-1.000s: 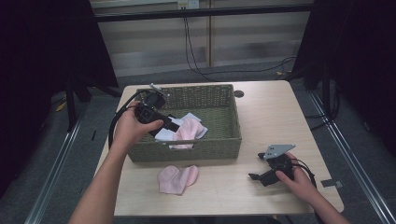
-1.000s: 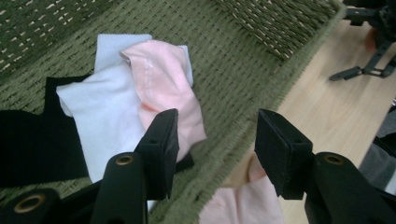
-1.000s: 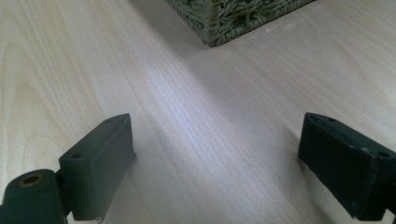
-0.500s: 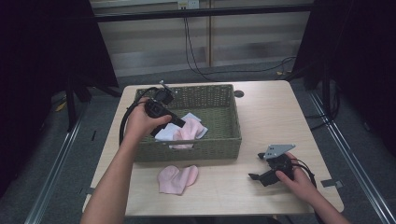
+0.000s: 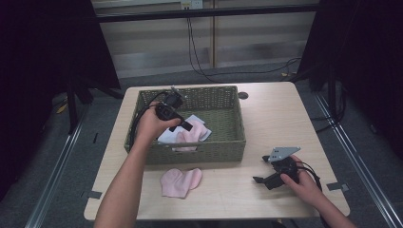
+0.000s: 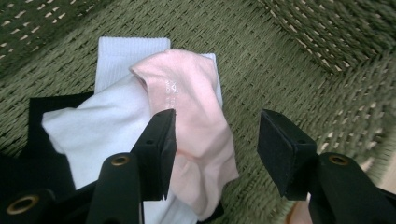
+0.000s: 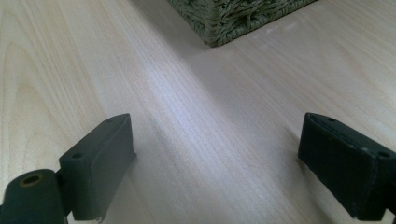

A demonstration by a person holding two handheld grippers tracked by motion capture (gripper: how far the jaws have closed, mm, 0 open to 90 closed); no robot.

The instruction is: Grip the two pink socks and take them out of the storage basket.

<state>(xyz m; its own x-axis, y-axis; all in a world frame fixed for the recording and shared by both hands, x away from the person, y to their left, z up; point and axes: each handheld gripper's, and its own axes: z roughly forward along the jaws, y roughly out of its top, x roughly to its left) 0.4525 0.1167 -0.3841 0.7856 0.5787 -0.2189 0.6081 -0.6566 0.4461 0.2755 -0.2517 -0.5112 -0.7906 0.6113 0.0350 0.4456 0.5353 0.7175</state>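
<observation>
Table (image 5: 266, 118) is carrying a basket (image 5: 228, 145). Inside it a pink sock (image 6: 196, 116) is lying over white socks (image 6: 112, 126). Left gripper (image 6: 215, 140) is hanging over the pink one, jaws spread, nothing pinched; could snag the white sock too. Right gripper (image 7: 219, 163) is resting on the table, jaws wide apart.
</observation>
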